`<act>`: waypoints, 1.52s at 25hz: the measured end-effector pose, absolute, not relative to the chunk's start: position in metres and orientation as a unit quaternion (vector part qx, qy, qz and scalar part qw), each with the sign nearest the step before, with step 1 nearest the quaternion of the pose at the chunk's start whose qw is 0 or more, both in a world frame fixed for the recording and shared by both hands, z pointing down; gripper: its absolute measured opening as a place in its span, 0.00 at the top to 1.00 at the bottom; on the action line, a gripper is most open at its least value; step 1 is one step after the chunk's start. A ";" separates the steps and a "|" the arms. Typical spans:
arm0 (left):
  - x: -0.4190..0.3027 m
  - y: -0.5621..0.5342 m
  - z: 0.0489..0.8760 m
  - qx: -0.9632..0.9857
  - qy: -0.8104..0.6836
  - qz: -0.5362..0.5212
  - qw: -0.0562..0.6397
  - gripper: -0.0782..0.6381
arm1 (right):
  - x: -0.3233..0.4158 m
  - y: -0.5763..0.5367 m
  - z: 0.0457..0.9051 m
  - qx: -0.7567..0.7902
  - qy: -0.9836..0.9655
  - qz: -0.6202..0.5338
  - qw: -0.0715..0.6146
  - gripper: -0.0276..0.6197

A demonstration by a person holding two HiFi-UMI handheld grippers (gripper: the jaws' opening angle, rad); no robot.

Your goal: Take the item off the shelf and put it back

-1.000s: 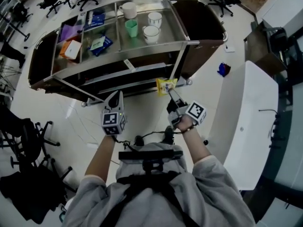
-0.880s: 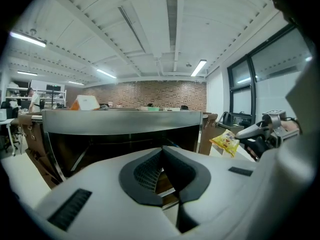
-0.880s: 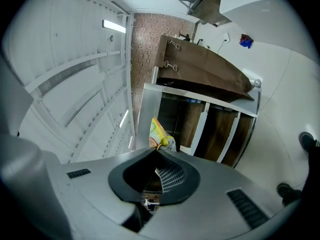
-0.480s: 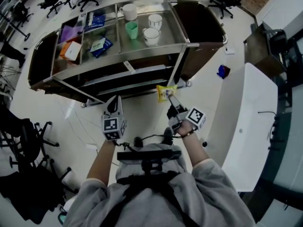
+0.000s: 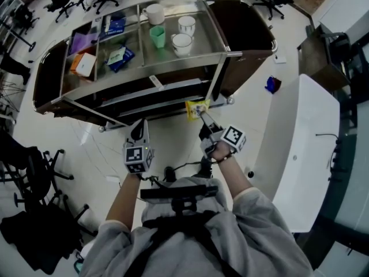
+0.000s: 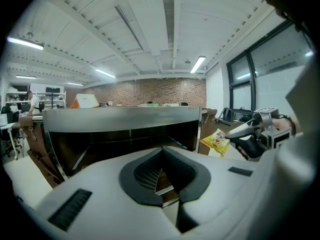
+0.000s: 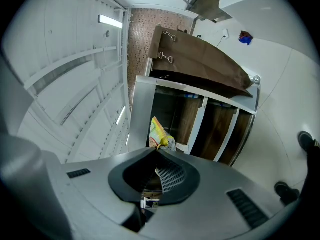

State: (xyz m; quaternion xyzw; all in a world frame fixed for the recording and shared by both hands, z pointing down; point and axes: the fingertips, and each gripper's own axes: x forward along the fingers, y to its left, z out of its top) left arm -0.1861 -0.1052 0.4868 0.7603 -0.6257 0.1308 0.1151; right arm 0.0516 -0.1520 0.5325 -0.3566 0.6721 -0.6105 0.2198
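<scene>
A yellow snack packet (image 5: 196, 109) hangs in front of the lower shelves of a steel cart (image 5: 222, 53), just left of its front right post. My right gripper (image 5: 202, 119) is shut on the packet's edge. In the right gripper view the packet (image 7: 158, 133) sticks up beyond the closed jaw tips (image 7: 159, 148), with the cart's open shelf bays behind it. My left gripper (image 5: 139, 130) is held lower left, apart from the cart, shut with nothing in it. The left gripper view shows its jaws (image 6: 161, 153) together, and the packet (image 6: 216, 141) off to the right.
The cart's top tray holds two white cups (image 5: 183, 33), a green cup (image 5: 157, 36), a white mug (image 5: 154, 13), blue packets (image 5: 120, 55) and a box (image 5: 84, 64). A white table (image 5: 300, 154) stands at the right. Office chairs (image 5: 34, 166) stand at the left. A blue object (image 5: 272, 84) lies on the floor.
My right gripper with the yellow packet has sunk a little and drifted slightly left in front of the cart's lower shelves. The left gripper has hardly moved.
</scene>
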 end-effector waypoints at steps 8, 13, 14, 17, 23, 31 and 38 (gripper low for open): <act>-0.176 -0.125 0.503 0.767 -0.614 0.145 0.121 0.88 | 0.037 -0.191 0.559 -0.364 0.665 -0.620 0.200 0.94; -0.165 -0.145 0.511 0.772 -0.605 0.150 0.127 0.88 | 0.030 -0.225 0.578 -0.376 0.656 -0.625 0.193 0.94; -0.163 -0.150 0.513 0.772 -0.604 0.151 0.128 0.88 | 0.029 -0.233 0.583 -0.379 0.653 -0.627 0.193 0.94; -0.159 -0.168 0.520 0.773 -0.603 0.152 0.126 0.88 | 0.024 -0.258 0.597 -0.383 0.650 -0.627 0.194 0.94; -0.154 -0.200 0.544 0.775 -0.598 0.163 0.123 0.88 | 0.014 -0.303 0.620 -0.394 0.639 -0.627 0.209 0.94; -0.140 -0.236 0.585 0.782 -0.585 0.172 0.133 0.88 | 0.009 -0.362 0.655 -0.414 0.620 -0.618 0.251 0.94; -0.132 -0.255 0.604 0.782 -0.585 0.167 0.136 0.88 | -0.004 -0.387 0.677 -0.418 0.604 -0.623 0.269 0.94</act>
